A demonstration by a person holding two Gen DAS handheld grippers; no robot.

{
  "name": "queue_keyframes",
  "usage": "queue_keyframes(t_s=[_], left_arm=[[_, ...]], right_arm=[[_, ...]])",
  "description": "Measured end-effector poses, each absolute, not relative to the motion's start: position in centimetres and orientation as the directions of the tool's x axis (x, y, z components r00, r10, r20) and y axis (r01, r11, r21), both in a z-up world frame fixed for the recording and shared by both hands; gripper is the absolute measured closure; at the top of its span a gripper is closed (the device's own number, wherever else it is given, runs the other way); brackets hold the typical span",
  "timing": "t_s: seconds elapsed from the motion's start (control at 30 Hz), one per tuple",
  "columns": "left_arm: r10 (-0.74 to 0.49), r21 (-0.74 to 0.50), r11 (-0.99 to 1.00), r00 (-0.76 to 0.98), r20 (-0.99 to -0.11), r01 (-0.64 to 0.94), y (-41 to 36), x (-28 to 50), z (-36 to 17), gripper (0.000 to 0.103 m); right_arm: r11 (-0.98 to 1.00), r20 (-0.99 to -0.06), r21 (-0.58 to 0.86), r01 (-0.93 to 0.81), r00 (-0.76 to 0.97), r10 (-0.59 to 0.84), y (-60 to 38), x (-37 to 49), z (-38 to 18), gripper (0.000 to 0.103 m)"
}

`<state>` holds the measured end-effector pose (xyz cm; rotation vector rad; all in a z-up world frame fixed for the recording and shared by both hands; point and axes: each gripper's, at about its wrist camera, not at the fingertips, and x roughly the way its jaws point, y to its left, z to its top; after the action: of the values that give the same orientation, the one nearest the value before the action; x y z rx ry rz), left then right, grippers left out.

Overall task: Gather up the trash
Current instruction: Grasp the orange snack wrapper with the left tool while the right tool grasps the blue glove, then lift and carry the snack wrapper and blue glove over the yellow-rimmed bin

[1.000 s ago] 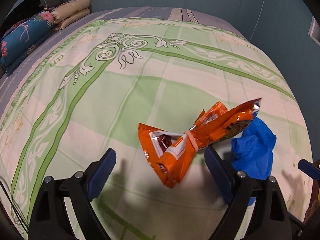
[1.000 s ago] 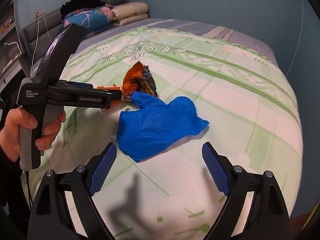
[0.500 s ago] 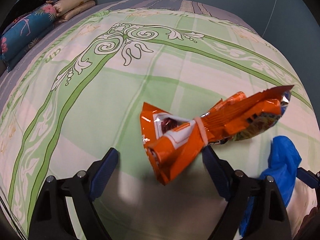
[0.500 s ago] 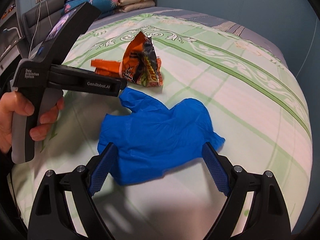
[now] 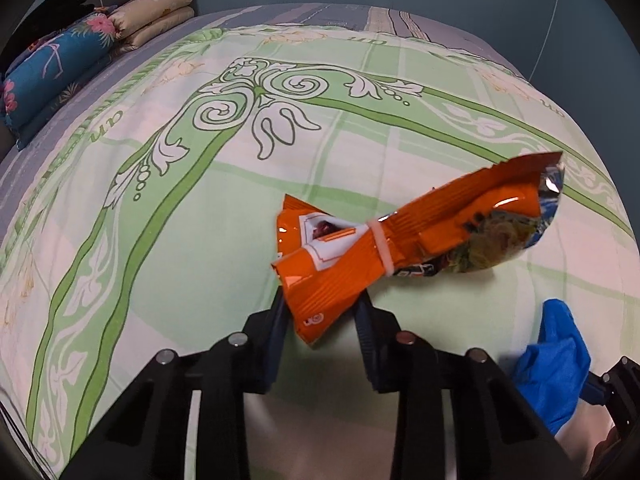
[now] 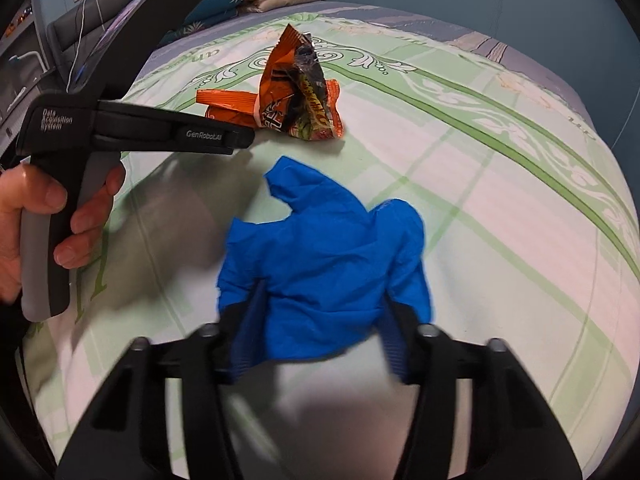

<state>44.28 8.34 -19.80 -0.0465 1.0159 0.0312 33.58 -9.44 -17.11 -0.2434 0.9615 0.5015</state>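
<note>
An orange snack bag (image 5: 420, 236), twisted and tied with a white band, lies on the green patterned bedspread (image 5: 160, 240). My left gripper (image 5: 320, 320) is closing, and its blue pads touch both sides of the bag's near end. In the right wrist view that gripper (image 6: 244, 138) reaches in from the left towards the bag (image 6: 296, 96), held by a person's hand (image 6: 24, 208). A crumpled blue glove (image 6: 328, 264) lies in front of the bag. My right gripper (image 6: 320, 328), blurred, is closing with the glove's near part pinched between its pads. The glove (image 5: 556, 368) also shows at the left view's lower right.
Floral blue pillows (image 5: 52, 60) and folded beige bedding (image 5: 156, 12) lie at the head of the bed, by a grey headboard (image 6: 68, 28). The bed's edge curves away on the right, with a blue-green wall (image 6: 480, 0) behind it.
Both grippers have come forward and down onto their items. The left jaws went from wide open to closed around the bag's end. The right jaws narrowed onto the blue glove.
</note>
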Motion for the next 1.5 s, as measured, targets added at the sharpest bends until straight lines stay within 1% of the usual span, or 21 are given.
queue_keyframes(t_s=[0.03, 0.07, 0.13, 0.23, 0.3, 0.43, 0.5, 0.63, 0.8, 0.93, 1.07, 1.23, 1.5], left_arm=[[0.007, -0.023, 0.999, 0.53, -0.848, -0.049, 8.4, 44.2, -19.8, 0.077], [0.007, -0.025, 0.998, 0.533, -0.846, -0.053, 8.5, 44.0, -19.8, 0.079], [0.005, -0.03, 0.998, 0.538, -0.843, -0.057, 8.6, 43.9, -19.7, 0.082], [-0.005, -0.047, 0.997, 0.548, -0.837, -0.063, 8.9, 43.6, -19.3, 0.082], [-0.015, -0.056, 0.997, 0.557, -0.83, -0.058, 9.1, 43.3, -18.9, 0.083], [-0.026, -0.064, 0.997, 0.583, -0.812, -0.044, 9.2, 41.6, -17.4, 0.083], [-0.029, -0.057, 0.998, 0.6, -0.799, -0.028, 8.9, 40.4, -16.3, 0.083], [-0.06, -0.081, 0.997, 0.621, -0.782, -0.005, 8.5, 37.4, -14.3, 0.083], [-0.108, -0.099, 0.994, 0.635, -0.765, 0.05, 7.3, 32.8, -12.6, 0.083], [-0.158, -0.137, 0.987, 0.642, -0.75, 0.083, 6.4, 29.3, -11.4, 0.083], [-0.186, -0.146, 0.982, 0.66, -0.727, 0.116, 5.3, 25.9, -9.4, 0.083], [-0.239, -0.168, 0.971, 0.689, -0.684, 0.17, 3.6, 22.7, -6.4, 0.083], [-0.29, -0.141, 0.955, 0.719, -0.631, 0.261, -0.2, 18.9, -2.2, 0.083]], right_arm=[[0.861, -0.832, 0.029, -0.507, 0.466, 0.303, -9.5, 33.7, -17.1, 0.073], [0.863, -0.831, 0.036, -0.504, 0.464, 0.306, -9.6, 33.7, -16.9, 0.076], [0.866, -0.83, 0.046, -0.499, 0.463, 0.311, -9.8, 33.6, -16.7, 0.087], [0.867, -0.828, 0.074, -0.493, 0.454, 0.329, -10.2, 33.1, -16.3, 0.092], [0.869, -0.821, 0.082, -0.488, 0.461, 0.336, -10.7, 32.5, -15.7, 0.093], [0.858, -0.806, 0.147, -0.493, 0.443, 0.393, -12.0, 31.1, -13.9, 0.094], [0.854, -0.794, 0.163, -0.494, 0.448, 0.411, -12.6, 30.1, -12.9, 0.094], [0.849, -0.772, 0.184, -0.496, 0.462, 0.437, -13.7, 27.9, -10.5, 0.094], [0.857, -0.764, 0.167, -0.487, 0.486, 0.425, -15.1, 25.2, -8.5, 0.094], [0.872, -0.777, 0.147, -0.468, 0.491, 0.394, -16.4, 23.2, -8.0, 0.094], [0.881, -0.768, 0.139, -0.452, 0.512, 0.384, -17.9, 20.9, -7.0, 0.094], [0.893, -0.731, 0.15, -0.424, 0.561, 0.388, -20.3, 17.3, -5.0, 0.094], [0.925, -0.672, 0.149, -0.349, 0.651, 0.354, -25.2, 13.7, -2.1, 0.094]])
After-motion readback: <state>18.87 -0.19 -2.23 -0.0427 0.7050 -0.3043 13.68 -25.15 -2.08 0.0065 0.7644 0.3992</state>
